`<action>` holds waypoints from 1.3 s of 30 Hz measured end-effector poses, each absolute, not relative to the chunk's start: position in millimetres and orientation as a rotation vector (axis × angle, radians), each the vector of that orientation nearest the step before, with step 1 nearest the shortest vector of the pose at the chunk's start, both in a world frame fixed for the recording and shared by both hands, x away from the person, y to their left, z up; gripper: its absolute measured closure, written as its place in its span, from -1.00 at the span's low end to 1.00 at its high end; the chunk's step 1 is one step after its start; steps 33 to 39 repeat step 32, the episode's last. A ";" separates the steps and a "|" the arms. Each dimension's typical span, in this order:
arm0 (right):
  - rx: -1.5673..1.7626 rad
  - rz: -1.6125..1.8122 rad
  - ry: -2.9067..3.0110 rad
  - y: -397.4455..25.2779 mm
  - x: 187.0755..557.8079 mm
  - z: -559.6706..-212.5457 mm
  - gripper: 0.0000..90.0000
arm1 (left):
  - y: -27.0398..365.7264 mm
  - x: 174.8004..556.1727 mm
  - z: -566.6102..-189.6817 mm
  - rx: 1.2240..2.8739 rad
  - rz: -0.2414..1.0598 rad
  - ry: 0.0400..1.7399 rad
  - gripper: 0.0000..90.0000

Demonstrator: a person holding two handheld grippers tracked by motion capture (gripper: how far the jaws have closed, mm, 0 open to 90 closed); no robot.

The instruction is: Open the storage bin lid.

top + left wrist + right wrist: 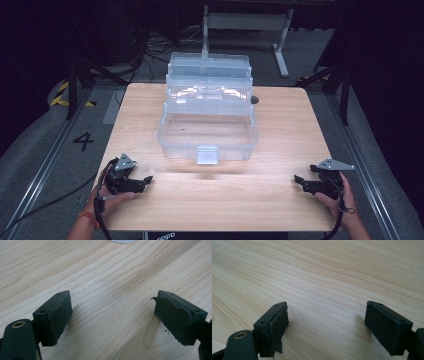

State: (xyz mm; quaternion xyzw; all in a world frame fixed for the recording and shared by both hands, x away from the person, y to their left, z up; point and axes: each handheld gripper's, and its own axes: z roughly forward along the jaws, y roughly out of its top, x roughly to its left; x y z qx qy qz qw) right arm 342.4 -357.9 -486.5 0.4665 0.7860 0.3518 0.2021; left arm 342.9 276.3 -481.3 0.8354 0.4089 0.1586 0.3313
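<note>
High view, clear tiered box point(207, 131) open, bottom bin bare, left tongs point(146, 181) and right tongs point(299, 180) spread.

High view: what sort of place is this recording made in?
Probably a lab or data-recording studio, not a home: a lone wooden table under dark surrounds, cables across the grey floor, a floor mark "4", and a clear plastic toolbox staged between two hand-held grippers.
</note>
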 end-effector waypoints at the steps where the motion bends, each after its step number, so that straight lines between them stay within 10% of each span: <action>1: 1.303 0.983 2.195 -357.9 342.4 -486.5 -0.57 | 276.5 343.3 -481.3 2.185 0.417 1.064 -0.66; 39: 1.356 0.951 2.159 -358.7 345.2 -487.0 -0.72 | 275.8 344.8 -481.3 2.189 0.403 1.063 -0.67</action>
